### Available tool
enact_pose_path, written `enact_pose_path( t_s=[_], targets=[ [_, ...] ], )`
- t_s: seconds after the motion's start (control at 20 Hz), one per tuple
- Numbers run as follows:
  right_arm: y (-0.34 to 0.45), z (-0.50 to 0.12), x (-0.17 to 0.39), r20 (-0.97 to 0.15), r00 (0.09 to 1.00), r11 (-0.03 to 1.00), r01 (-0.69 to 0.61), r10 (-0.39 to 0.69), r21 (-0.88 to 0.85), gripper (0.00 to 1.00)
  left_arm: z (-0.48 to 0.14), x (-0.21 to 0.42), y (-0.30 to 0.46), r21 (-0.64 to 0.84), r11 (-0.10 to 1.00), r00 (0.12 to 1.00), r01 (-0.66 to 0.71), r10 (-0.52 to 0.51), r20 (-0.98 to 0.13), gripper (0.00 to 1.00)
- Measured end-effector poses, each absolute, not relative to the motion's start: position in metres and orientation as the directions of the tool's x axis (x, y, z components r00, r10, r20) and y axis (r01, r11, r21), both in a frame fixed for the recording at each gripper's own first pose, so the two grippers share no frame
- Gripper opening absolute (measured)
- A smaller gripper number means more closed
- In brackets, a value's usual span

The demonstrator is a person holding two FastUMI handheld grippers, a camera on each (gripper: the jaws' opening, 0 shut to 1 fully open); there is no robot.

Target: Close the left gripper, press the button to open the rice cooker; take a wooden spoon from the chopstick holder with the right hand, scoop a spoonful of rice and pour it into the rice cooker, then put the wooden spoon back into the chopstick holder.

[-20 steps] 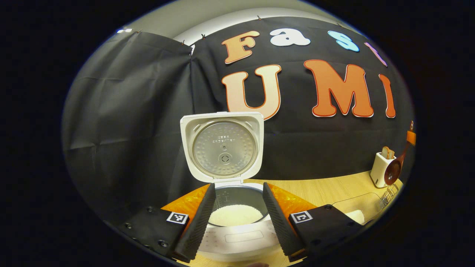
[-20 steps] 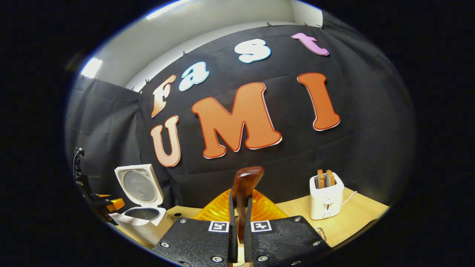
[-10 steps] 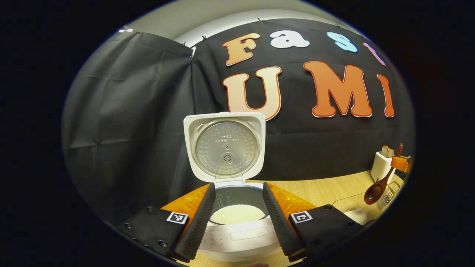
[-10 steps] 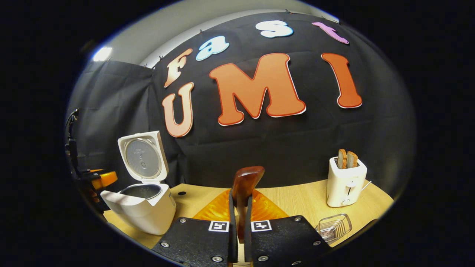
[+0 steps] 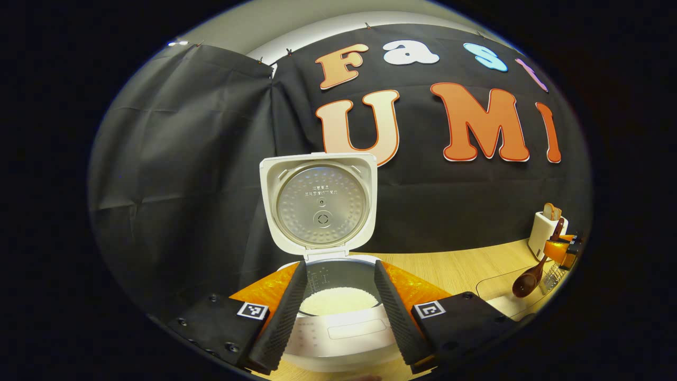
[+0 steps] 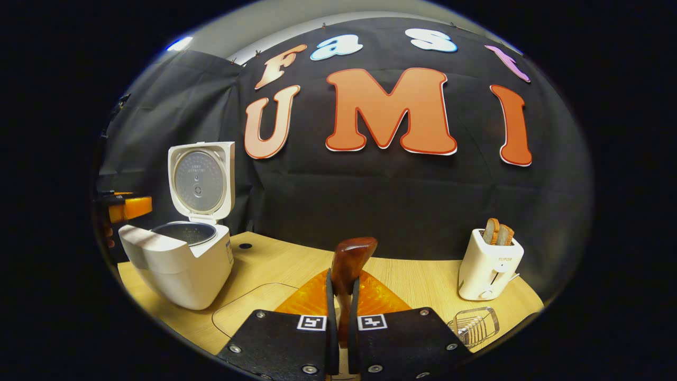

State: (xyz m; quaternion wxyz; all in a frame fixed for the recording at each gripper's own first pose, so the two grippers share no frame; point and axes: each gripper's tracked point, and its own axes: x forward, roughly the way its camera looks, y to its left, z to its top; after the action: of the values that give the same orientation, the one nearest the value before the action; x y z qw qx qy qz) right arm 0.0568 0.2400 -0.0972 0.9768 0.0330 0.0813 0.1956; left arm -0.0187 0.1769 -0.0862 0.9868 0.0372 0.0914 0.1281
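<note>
Clamped on the wooden spoon [image 6: 350, 264] by its handle, right gripper [image 6: 338, 317] carries the light, stiff, smooth utensil bowl-down above a clear container [image 5: 508, 288], while left gripper [image 5: 338, 312] hangs wide-jawed before the open rice cooker [image 5: 320, 211].

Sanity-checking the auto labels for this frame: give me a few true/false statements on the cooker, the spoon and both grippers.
1. The rice cooker lid stands open. True.
2. The cooker's pot is bare. False: white rice lies in it.
3. The right gripper is shut on the wooden spoon. True.
4. The left gripper is clamped on the cooker's button. False: its fingers are spread, with the pot showing between them.
5. The toaster holds two slices of bread. True.
6. The spoon stands in the chopstick holder. False: the right gripper holds it above the table.
</note>
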Motion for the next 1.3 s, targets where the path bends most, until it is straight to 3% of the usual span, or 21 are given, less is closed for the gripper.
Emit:
enact_pose_path(
  t_s=[0.15,0.35,0.45,1.25,1.3],
  targets=[
    [0.246,-0.102,0.056,-0.137,0.916,0.926,-0.378,0.376,0.009,0.07,-0.087,-0.017,0.172,0.091,0.968,0.953,-0.233,0.246,-0.174,0.82],
    [0.257,-0.117,0.059,-0.16,0.908,0.917,-0.398,0.387,-0.043,0.07,-0.088,-0.02,0.17,0.092,0.968,0.955,-0.232,0.245,-0.169,0.85],
    [0.261,-0.128,0.062,-0.19,0.9,0.914,-0.405,0.392,-0.029,0.07,-0.091,-0.023,0.173,0.091,0.968,0.954,-0.235,0.248,-0.168,0.82],
    [0.307,-0.131,0.068,-0.202,0.828,0.852,-0.504,0.524,0.144,0.07,-0.106,-0.038,0.203,0.039,0.953,0.937,-0.299,0.301,-0.179,0.85],
    [0.31,-0.13,0.068,-0.201,0.82,0.844,-0.509,0.536,0.171,0.07,-0.107,-0.038,0.205,0.037,0.953,0.935,-0.302,0.303,-0.184,0.82]
  ],
)
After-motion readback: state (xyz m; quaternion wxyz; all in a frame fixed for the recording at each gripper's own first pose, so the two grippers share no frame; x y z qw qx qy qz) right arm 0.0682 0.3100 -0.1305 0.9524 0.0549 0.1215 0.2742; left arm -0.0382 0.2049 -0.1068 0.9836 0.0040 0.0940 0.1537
